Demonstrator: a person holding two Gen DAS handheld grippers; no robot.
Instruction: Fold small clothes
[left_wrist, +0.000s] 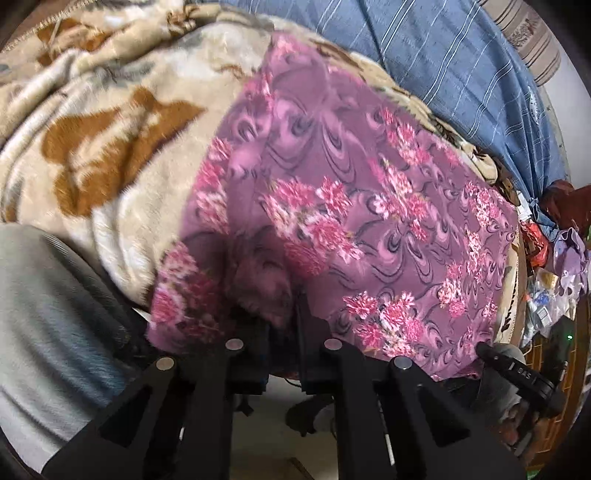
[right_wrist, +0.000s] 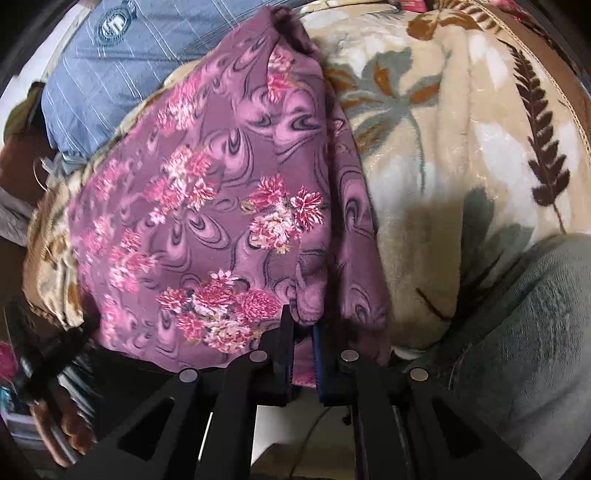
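Note:
A purple garment with pink flowers (left_wrist: 351, 206) lies spread on a cream floral blanket (left_wrist: 122, 162). My left gripper (left_wrist: 282, 317) is shut on the garment's near edge, where the cloth bunches between the fingers. In the right wrist view the same purple garment (right_wrist: 207, 221) lies with one side folded over. My right gripper (right_wrist: 303, 325) is shut on a pinch of its near hem. The right gripper's black body (left_wrist: 517, 373) shows at the garment's near right corner in the left wrist view. The left gripper (right_wrist: 40, 354) appears blurred at the lower left of the right wrist view.
A blue striped cloth (left_wrist: 461, 62) lies behind the garment. A person's grey-clad leg (left_wrist: 48, 317) is by the left gripper, and the grey leg (right_wrist: 535, 332) also shows beside the right. Clutter and a lilac cloth (left_wrist: 569, 266) sit at the far right. The blanket (right_wrist: 461, 155) spreads right of the garment.

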